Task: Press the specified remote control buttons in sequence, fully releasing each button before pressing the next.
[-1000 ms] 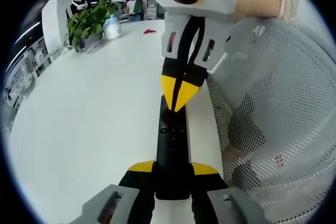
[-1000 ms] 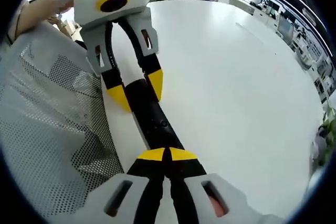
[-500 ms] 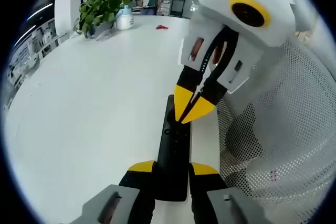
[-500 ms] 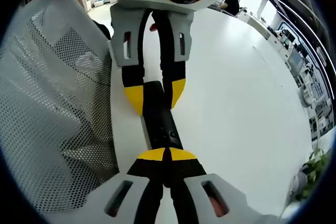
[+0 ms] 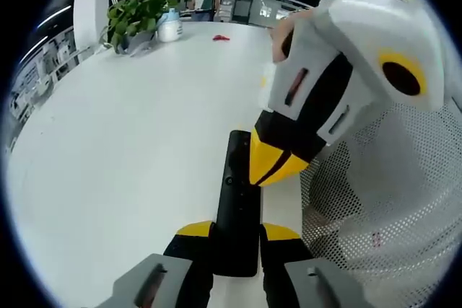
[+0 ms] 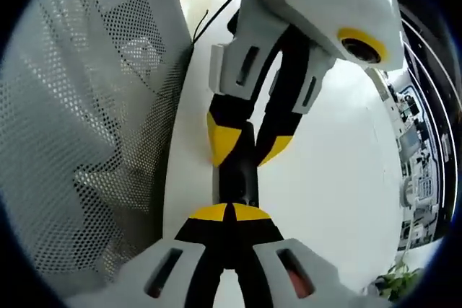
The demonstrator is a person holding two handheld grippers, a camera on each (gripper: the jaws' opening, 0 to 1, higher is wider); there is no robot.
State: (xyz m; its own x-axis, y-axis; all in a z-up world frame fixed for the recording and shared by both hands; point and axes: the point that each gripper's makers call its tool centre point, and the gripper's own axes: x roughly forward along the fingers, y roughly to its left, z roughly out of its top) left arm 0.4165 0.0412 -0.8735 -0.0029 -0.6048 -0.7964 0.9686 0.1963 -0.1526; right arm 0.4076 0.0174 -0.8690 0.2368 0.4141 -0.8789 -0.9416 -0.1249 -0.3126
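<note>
A slim black remote (image 5: 234, 192) lies lengthwise on the white table (image 5: 123, 149). My left gripper (image 5: 237, 232) is shut on its near end, one yellow tip on each side. My right gripper (image 5: 268, 167) comes in from the right with its yellow tips together, pointing down onto the remote's upper right edge. In the right gripper view its shut tips (image 6: 229, 212) rest on the remote (image 6: 237, 182), a short way from the left gripper (image 6: 249, 148), which clamps the far end. The remote's buttons are mostly hidden under the tips.
A white mesh chair back (image 5: 390, 200) stands close along the table edge, also seen as mesh (image 6: 94, 106). At the table's far end are a potted plant (image 5: 137, 23), a white bottle (image 5: 171, 29) and a small red item (image 5: 221, 37).
My right gripper has rolled and slid along the remote toward the left gripper, still shut. The left gripper keeps its hold on the remote.
</note>
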